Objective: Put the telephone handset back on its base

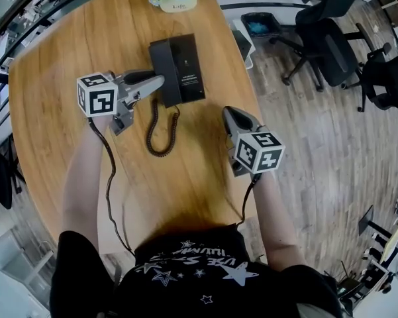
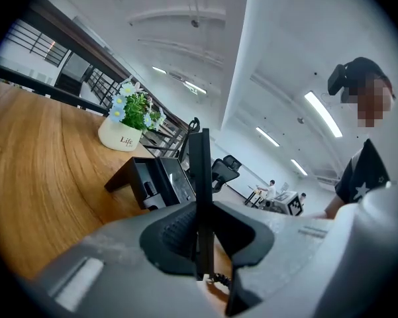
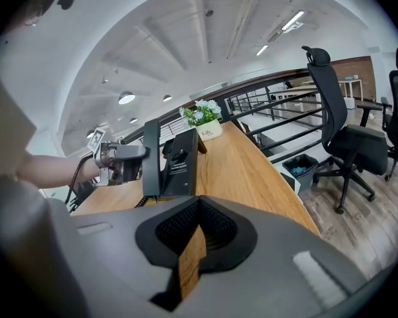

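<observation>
Carry step, handset not seated yet. Left gripper (image 1: 160,80) pinches the handset (image 1: 161,58) edge-on around mid-length. It's just beside the base's (image 1: 191,68) left side, long axis near vertical, cord (image 1: 160,134) end down. Right gripper (image 1: 230,113) is pressed together, empty. Next, I'd say: tip it flat, line up with the empty cradle, lower, release.
</observation>
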A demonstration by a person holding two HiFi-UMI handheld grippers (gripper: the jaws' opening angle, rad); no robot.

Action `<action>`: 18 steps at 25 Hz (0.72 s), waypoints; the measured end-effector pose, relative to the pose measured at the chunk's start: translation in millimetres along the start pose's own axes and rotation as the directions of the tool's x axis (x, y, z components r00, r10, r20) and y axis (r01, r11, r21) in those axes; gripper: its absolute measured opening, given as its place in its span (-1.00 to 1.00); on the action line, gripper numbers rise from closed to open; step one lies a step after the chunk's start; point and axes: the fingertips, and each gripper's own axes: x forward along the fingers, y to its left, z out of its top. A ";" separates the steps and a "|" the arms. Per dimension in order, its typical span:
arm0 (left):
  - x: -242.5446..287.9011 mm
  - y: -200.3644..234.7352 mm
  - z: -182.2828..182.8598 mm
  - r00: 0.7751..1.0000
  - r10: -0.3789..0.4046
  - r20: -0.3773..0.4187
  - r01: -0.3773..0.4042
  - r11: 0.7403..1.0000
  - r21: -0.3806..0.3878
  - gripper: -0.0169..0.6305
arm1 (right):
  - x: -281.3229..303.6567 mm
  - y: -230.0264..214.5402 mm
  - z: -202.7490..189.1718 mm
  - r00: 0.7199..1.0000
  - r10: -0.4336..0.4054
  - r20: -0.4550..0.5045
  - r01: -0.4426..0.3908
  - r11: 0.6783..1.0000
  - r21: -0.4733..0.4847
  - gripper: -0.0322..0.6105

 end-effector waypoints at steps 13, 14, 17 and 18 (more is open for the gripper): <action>9.3 11.7 -6.1 0.996 -0.048 -0.074 0.051 0.997 0.051 -0.68 | 8.9 -1.5 -3.3 1.000 0.010 -0.008 -0.010 1.000 0.019 -0.89; 10.5 12.4 -7.2 0.995 -0.049 -0.081 0.054 0.997 0.054 -0.68 | 9.5 -1.7 -2.9 1.000 0.010 -0.008 -0.010 1.000 0.019 -0.90; 12.0 14.9 -7.7 0.995 -0.049 -0.090 0.055 0.997 0.061 -0.67 | 10.4 -1.9 -1.3 1.000 0.010 -0.006 -0.009 1.000 0.022 -0.89; 12.1 16.0 -8.0 0.995 -0.044 -0.092 0.051 0.997 0.065 -0.66 | 10.5 -2.1 -1.1 1.000 0.010 -0.006 -0.009 1.000 0.023 -0.89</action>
